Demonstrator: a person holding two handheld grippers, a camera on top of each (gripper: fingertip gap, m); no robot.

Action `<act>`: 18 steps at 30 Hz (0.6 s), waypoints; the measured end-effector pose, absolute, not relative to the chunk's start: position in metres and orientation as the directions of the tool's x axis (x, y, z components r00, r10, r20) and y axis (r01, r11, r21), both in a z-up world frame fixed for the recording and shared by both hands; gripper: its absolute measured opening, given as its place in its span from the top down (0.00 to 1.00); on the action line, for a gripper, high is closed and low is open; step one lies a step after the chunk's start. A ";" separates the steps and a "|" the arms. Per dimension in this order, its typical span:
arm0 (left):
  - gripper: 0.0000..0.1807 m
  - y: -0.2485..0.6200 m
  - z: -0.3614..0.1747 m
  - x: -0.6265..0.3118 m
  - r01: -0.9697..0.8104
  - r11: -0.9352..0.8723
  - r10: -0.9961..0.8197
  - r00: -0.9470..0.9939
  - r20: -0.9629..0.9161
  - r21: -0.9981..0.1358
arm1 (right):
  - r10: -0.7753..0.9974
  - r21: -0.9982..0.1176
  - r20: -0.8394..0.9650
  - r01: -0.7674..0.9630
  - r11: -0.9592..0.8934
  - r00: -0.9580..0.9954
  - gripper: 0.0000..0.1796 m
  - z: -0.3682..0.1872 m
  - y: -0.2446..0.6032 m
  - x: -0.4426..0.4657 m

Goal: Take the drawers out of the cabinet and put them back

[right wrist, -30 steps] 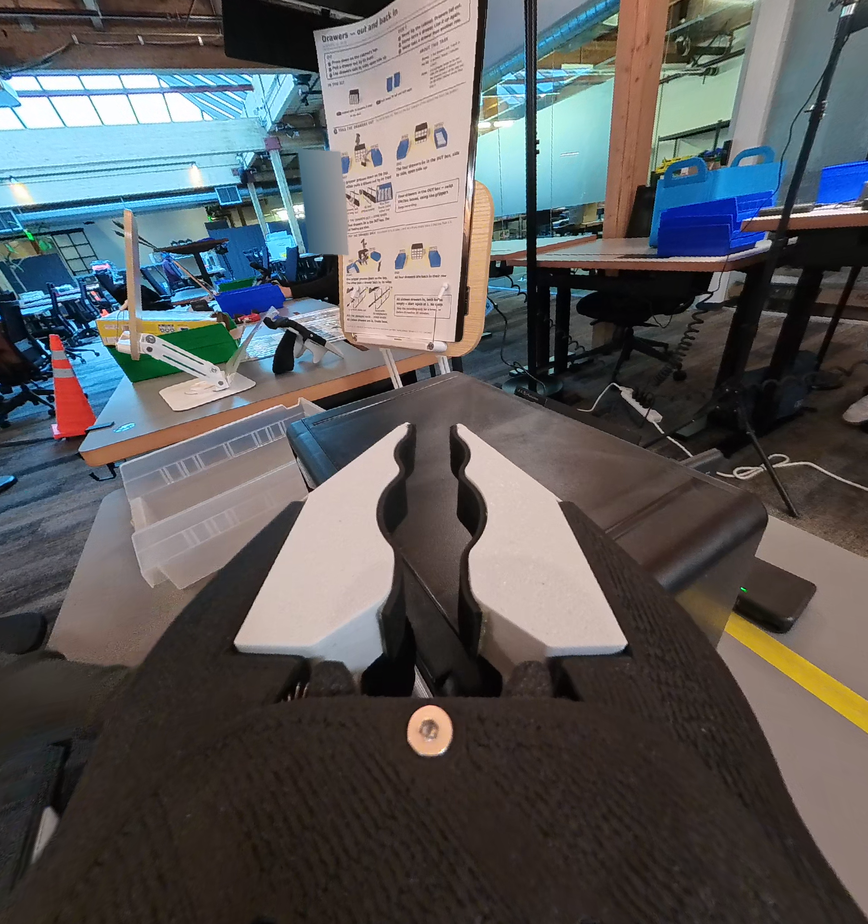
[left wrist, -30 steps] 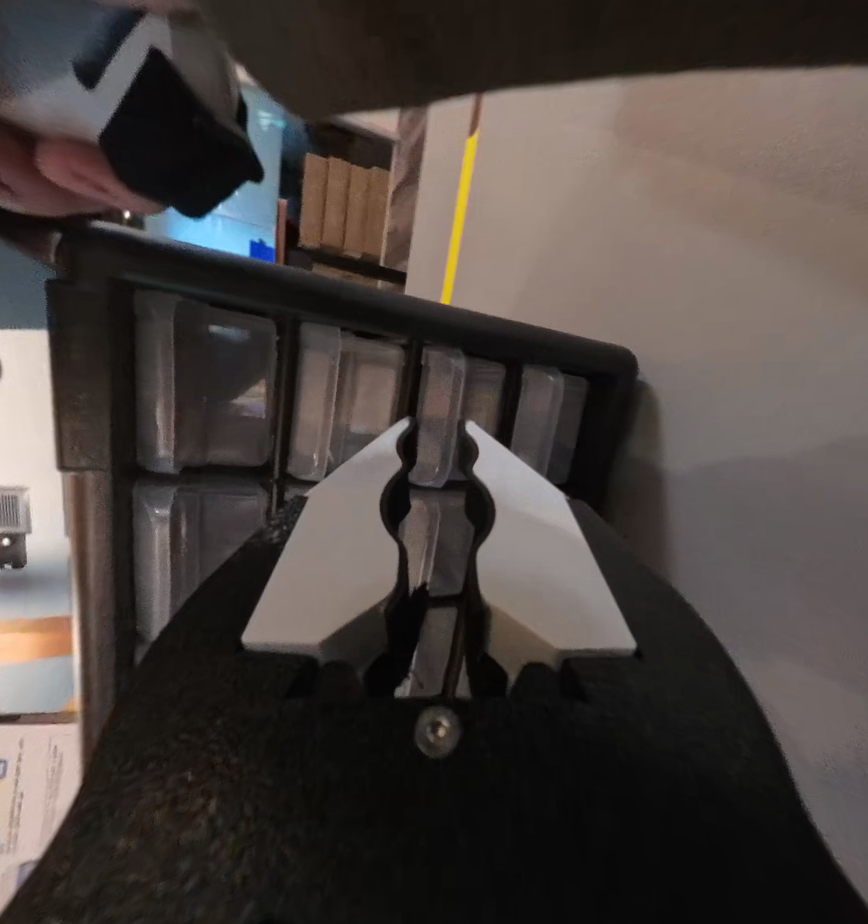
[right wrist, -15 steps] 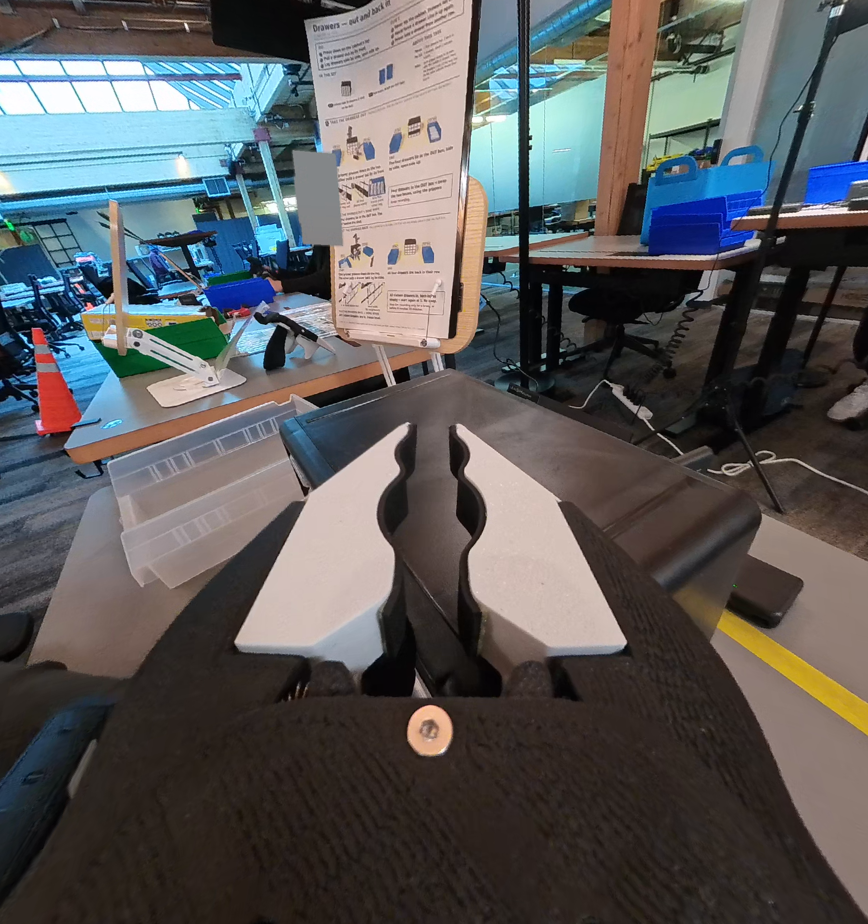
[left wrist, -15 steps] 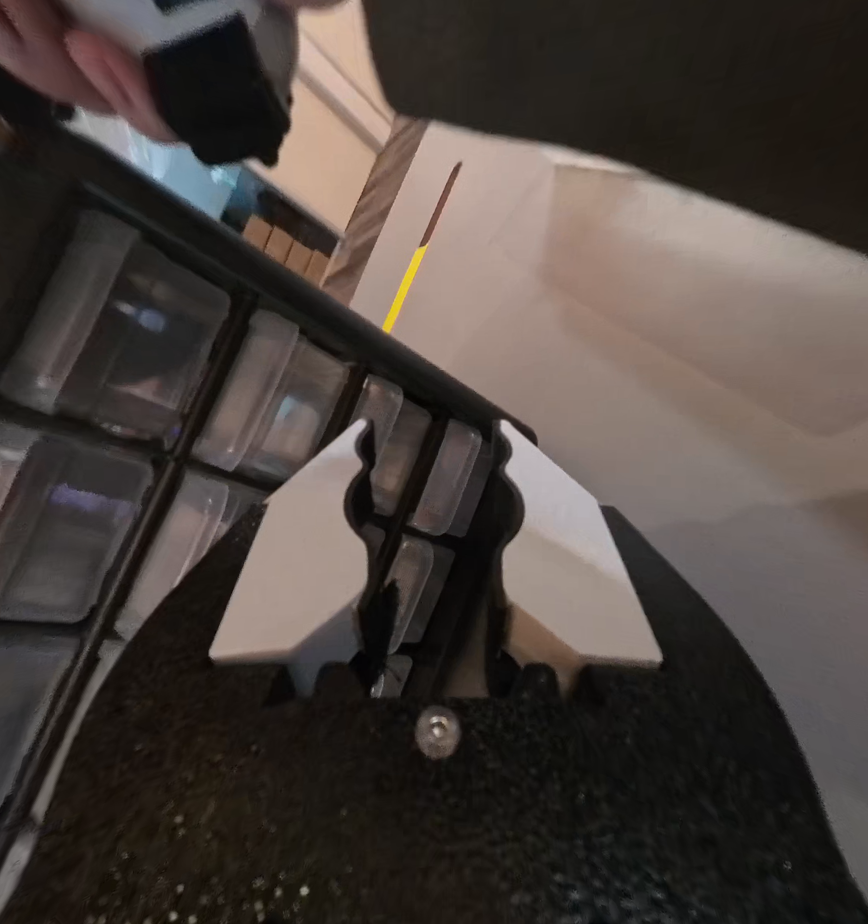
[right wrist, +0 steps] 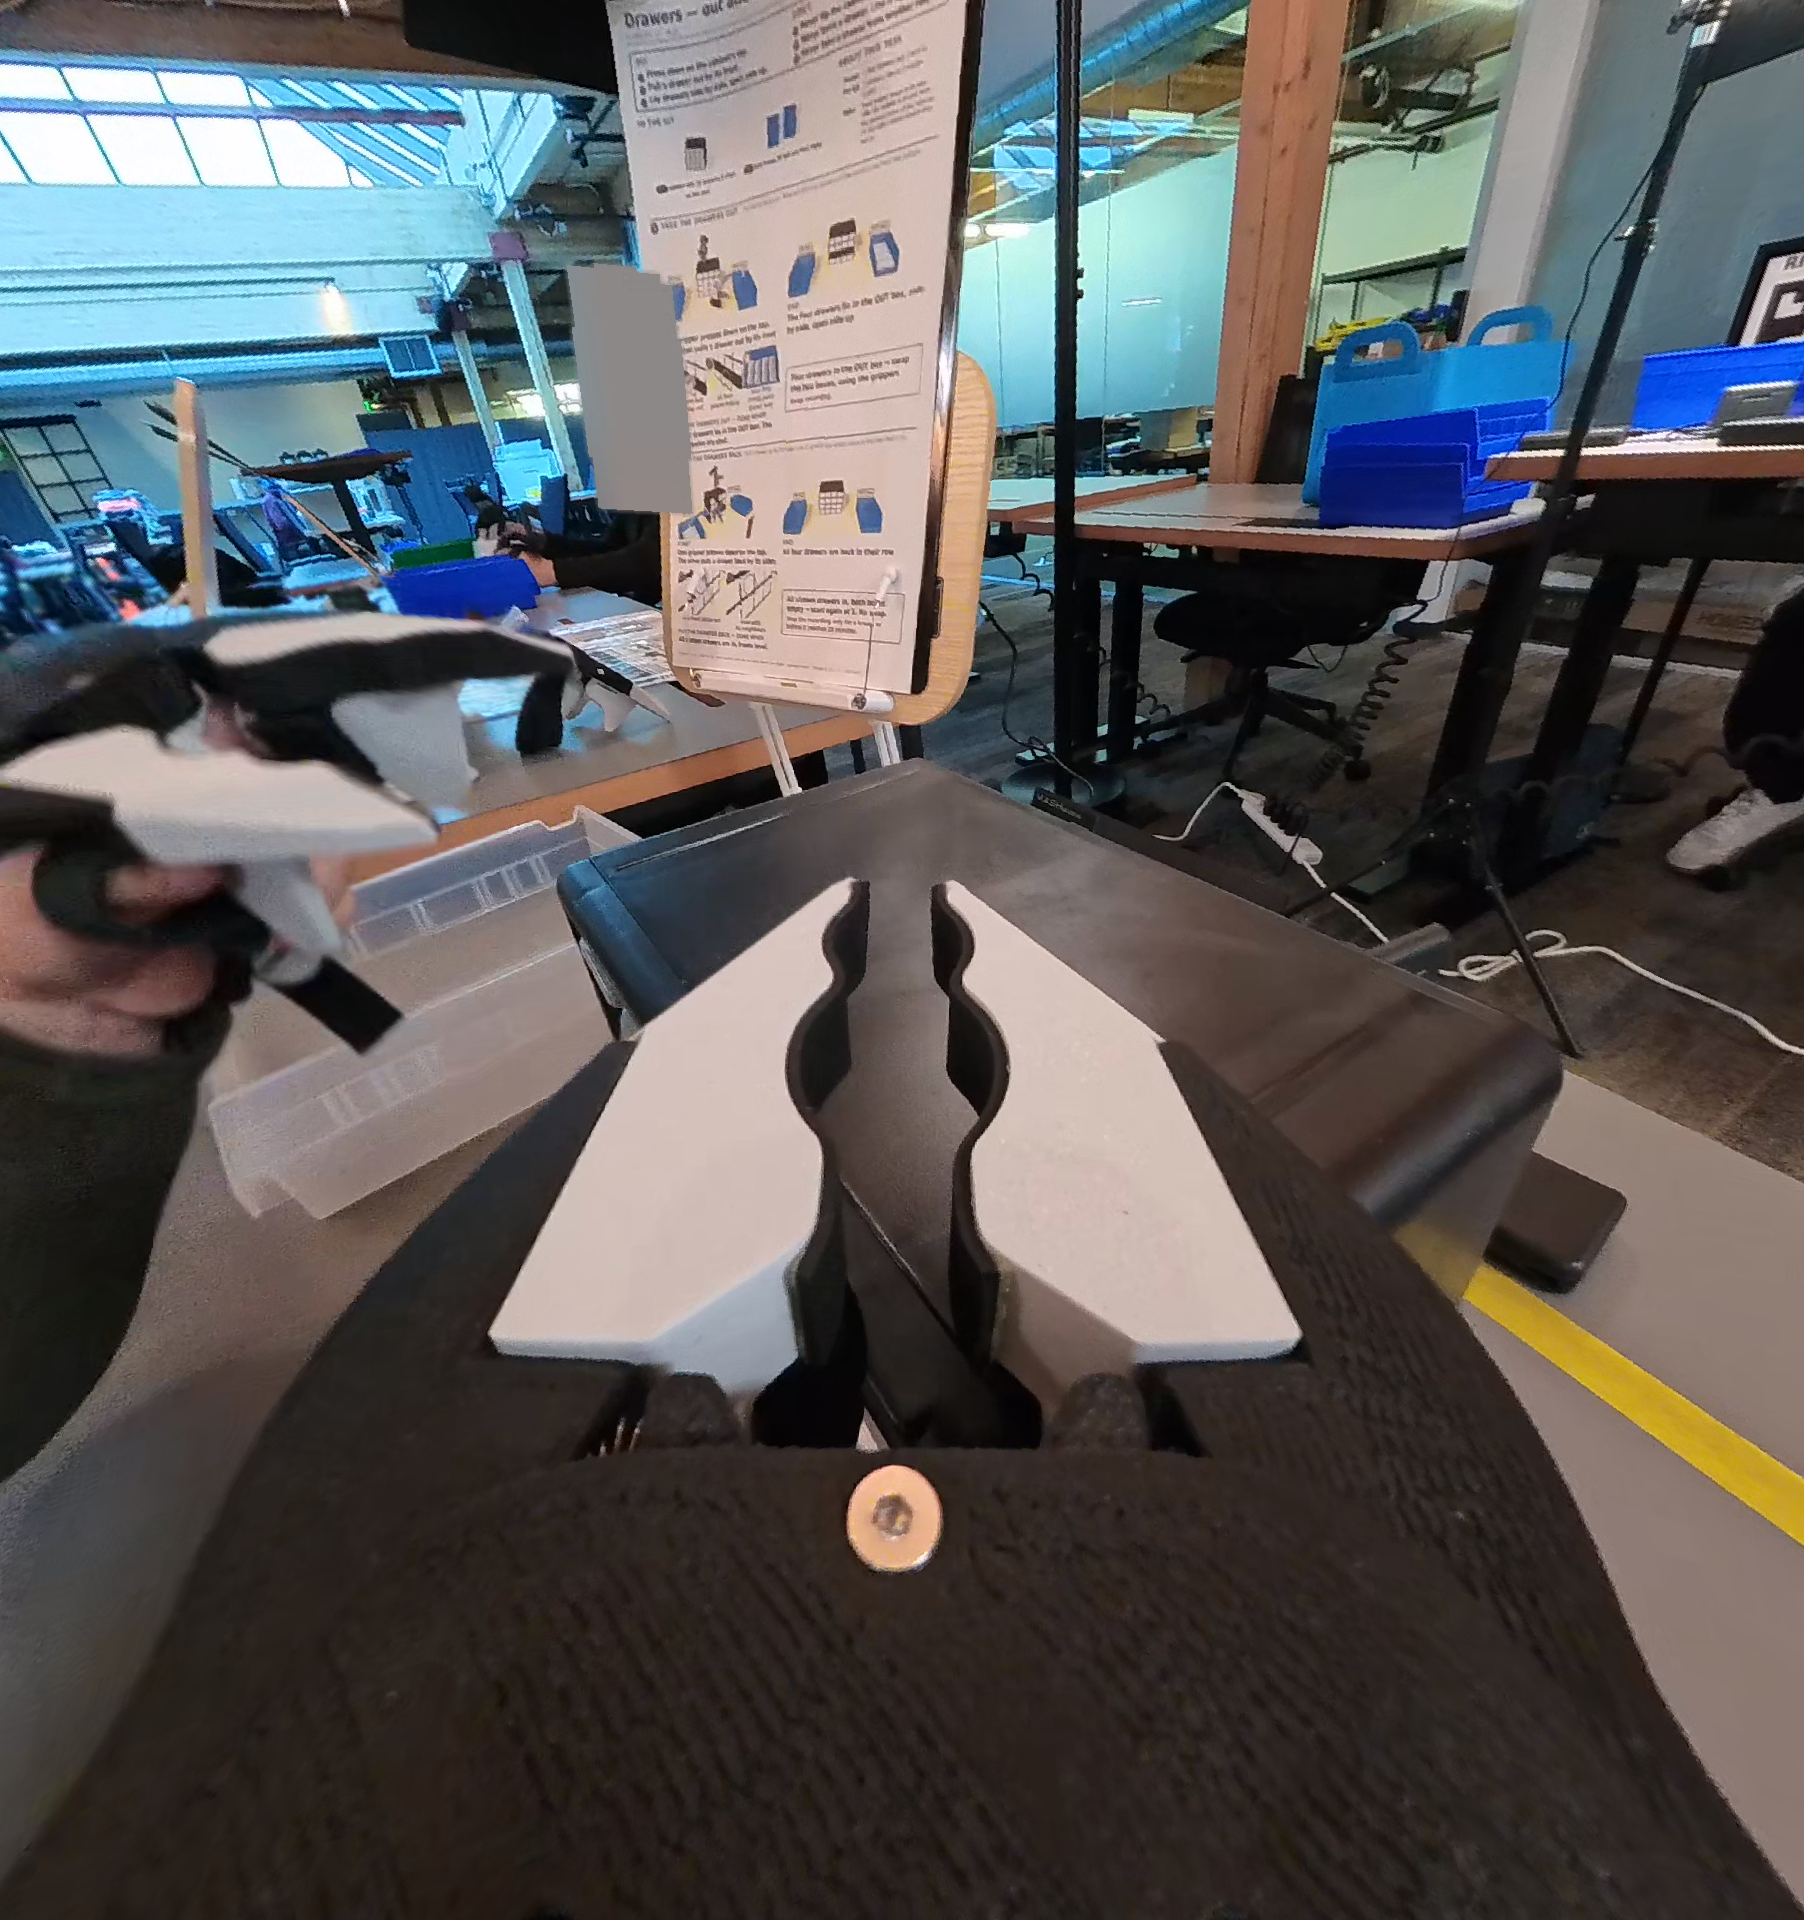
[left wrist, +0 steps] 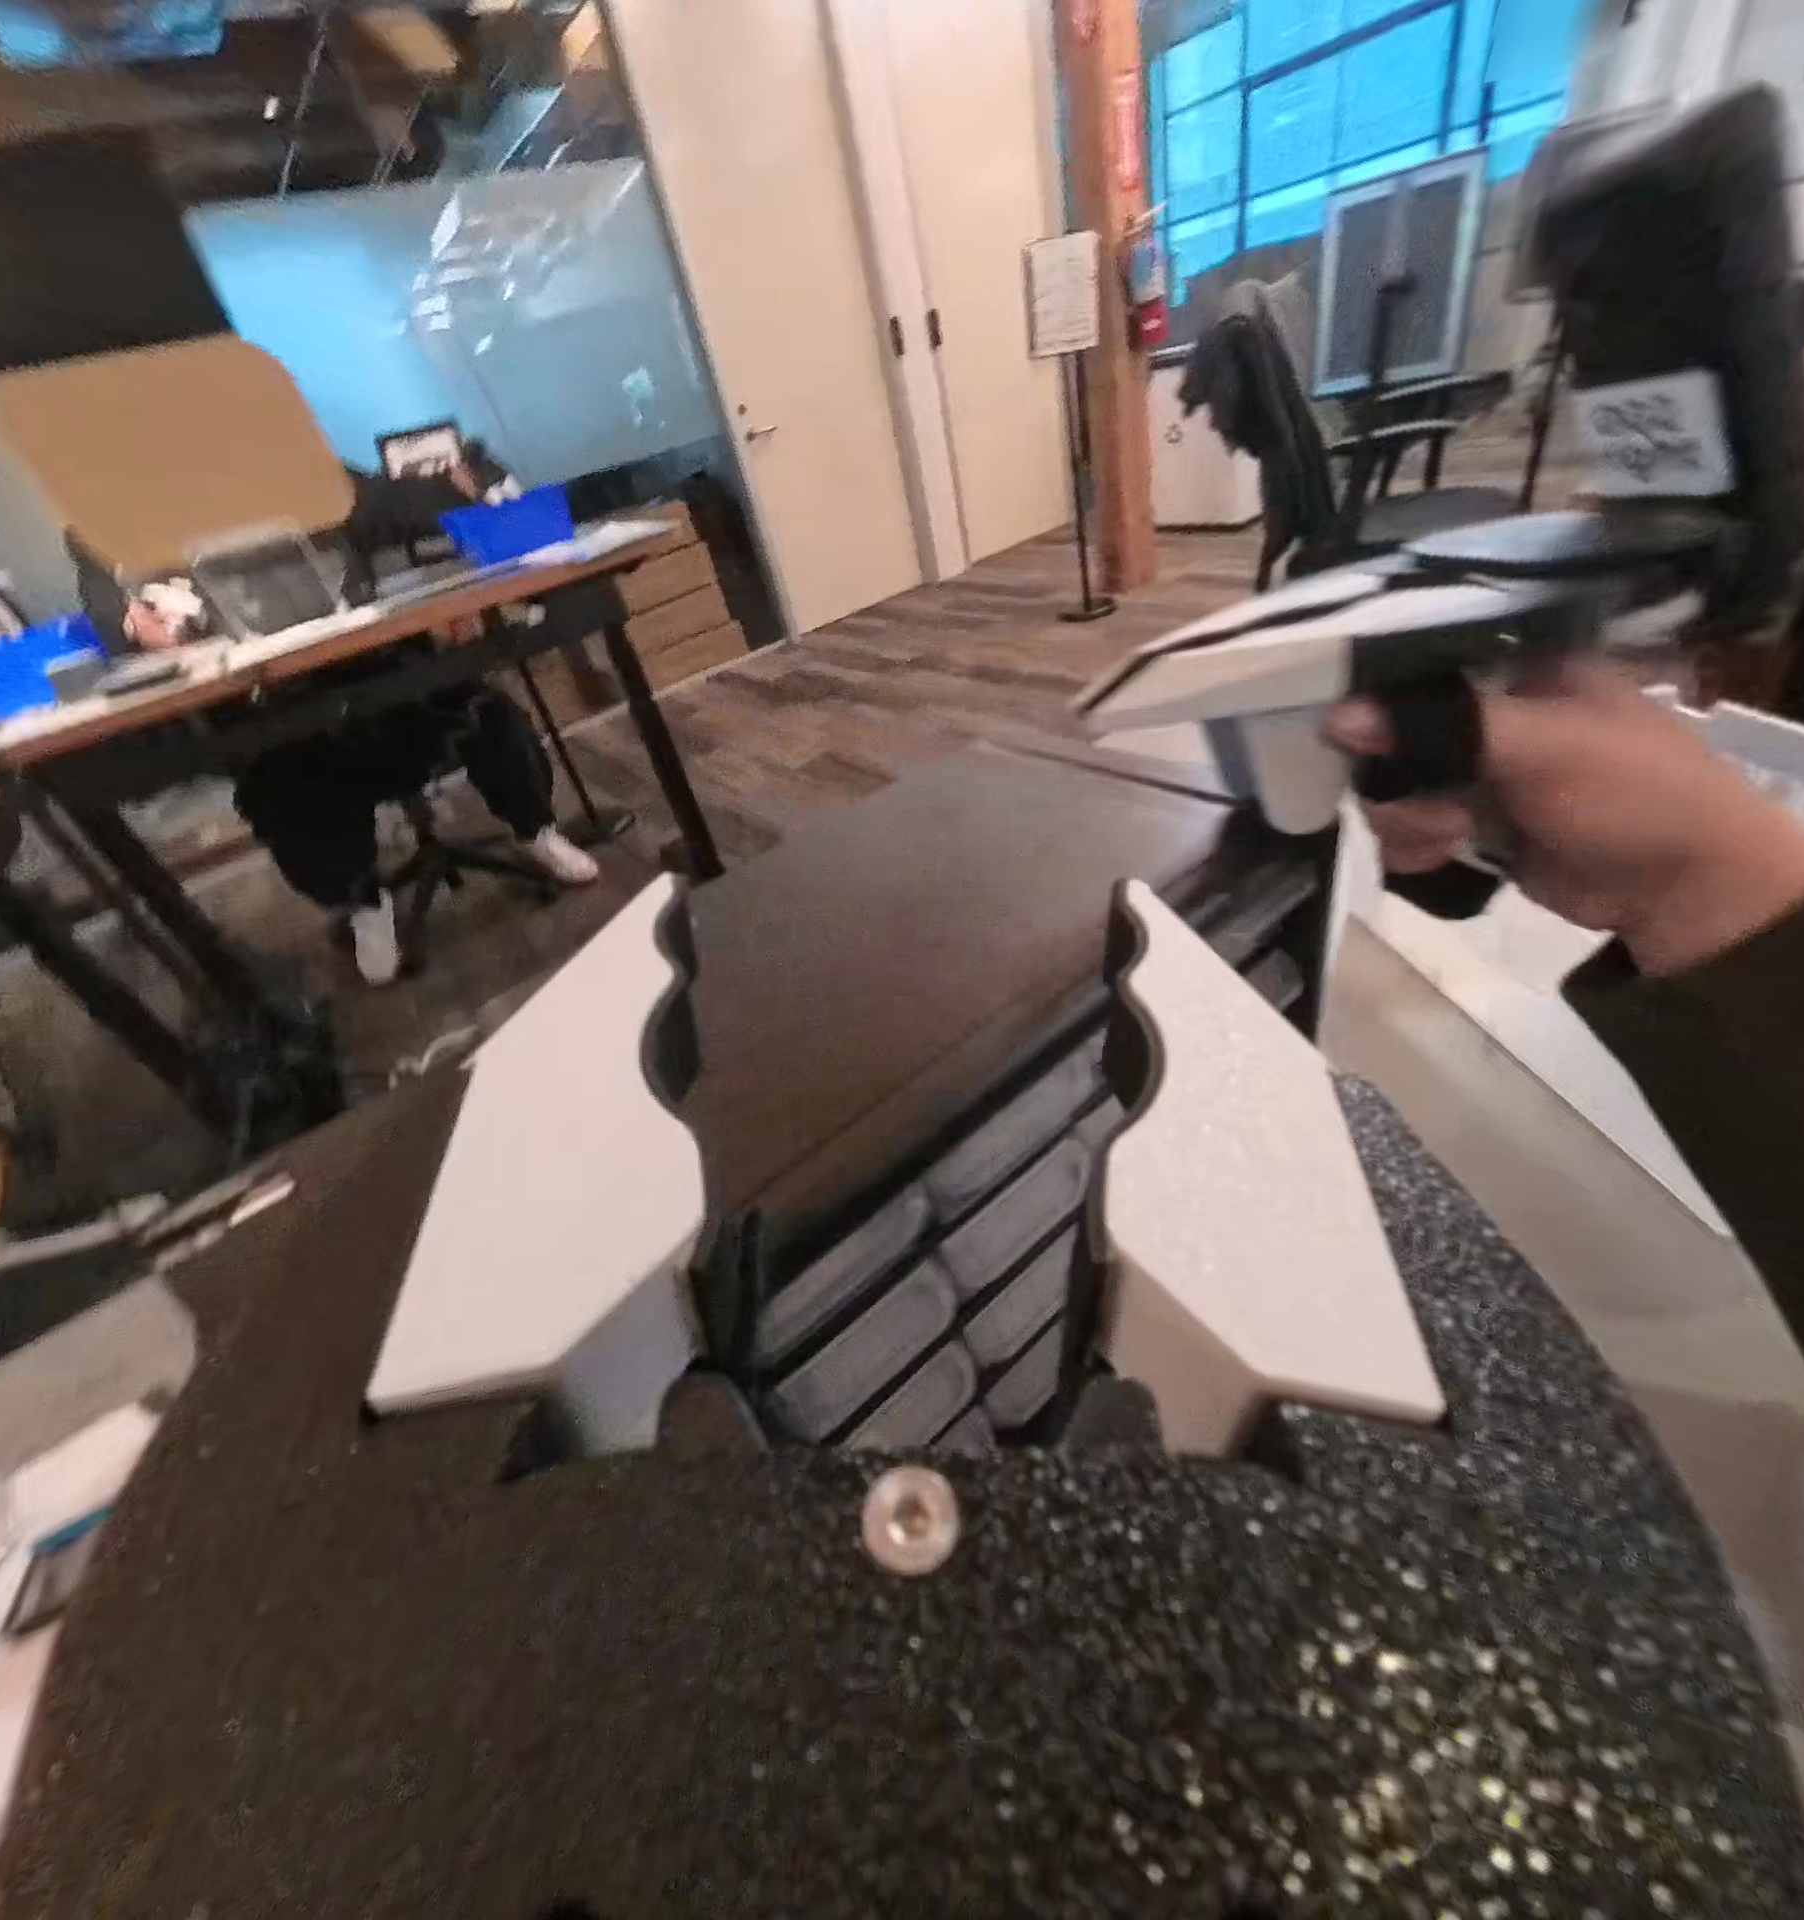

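The black drawer cabinet (left wrist: 908, 831) lies under both grippers; its top also fills the middle of the right wrist view (right wrist: 1137, 935). Several clear drawers (left wrist: 939, 1278) sit in their slots, seen between my left fingers. My left gripper (left wrist: 898, 904) is wide open and empty, above the cabinet's top front edge. One of its fingers (right wrist: 223, 800) shows blurred at the left of the right wrist view. My right gripper (right wrist: 898, 894) hovers over the cabinet top, jaws nearly together with nothing between them. It also shows at the upper right of the left wrist view (left wrist: 1116, 696), held by a hand.
A clear plastic bin (right wrist: 441, 997) stands on the grey table left of the cabinet. An instruction sheet on a stand (right wrist: 804, 364) rises behind it. A yellow tape line (right wrist: 1656, 1423) and a flat black device (right wrist: 1552, 1216) lie to the right. Office desks stand beyond.
My left gripper has swung up from facing the drawer fronts to above the cabinet top and has opened wide. My right gripper has stayed over the cabinet top.
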State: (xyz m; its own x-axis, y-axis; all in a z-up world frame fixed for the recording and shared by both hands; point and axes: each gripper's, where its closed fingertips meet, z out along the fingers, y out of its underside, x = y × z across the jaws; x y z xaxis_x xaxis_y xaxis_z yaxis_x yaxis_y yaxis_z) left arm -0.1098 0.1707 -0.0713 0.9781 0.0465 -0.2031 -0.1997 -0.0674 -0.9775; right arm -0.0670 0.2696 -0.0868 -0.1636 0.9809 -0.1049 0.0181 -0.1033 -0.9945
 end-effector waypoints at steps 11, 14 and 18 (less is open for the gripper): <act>0.62 0.143 -0.114 -0.166 -0.036 -0.241 -0.032 0.999 -0.029 -0.970 | 0.995 -0.995 -0.022 0.099 -0.011 -0.102 0.88 -0.094 0.266 -0.071; 0.66 0.145 -0.131 -0.179 -0.010 -0.305 -0.005 1.000 -0.009 -0.952 | 0.994 -0.983 0.085 0.159 0.095 -0.066 0.86 -0.098 0.260 -0.071; 0.71 0.145 -0.132 -0.177 0.052 -0.289 -0.084 0.993 0.079 -0.956 | 0.943 -0.917 0.324 0.223 0.331 -0.069 0.85 -0.102 0.232 -0.070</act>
State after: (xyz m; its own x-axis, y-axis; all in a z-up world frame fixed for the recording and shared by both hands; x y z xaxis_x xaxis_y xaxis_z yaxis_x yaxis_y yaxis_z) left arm -0.1766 0.1449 -0.1318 0.9933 -0.0836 0.0793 0.0520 -0.2894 -0.9558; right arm -0.0699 0.2320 -0.1018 -0.0685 0.9434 0.3245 0.2227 0.3315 -0.9168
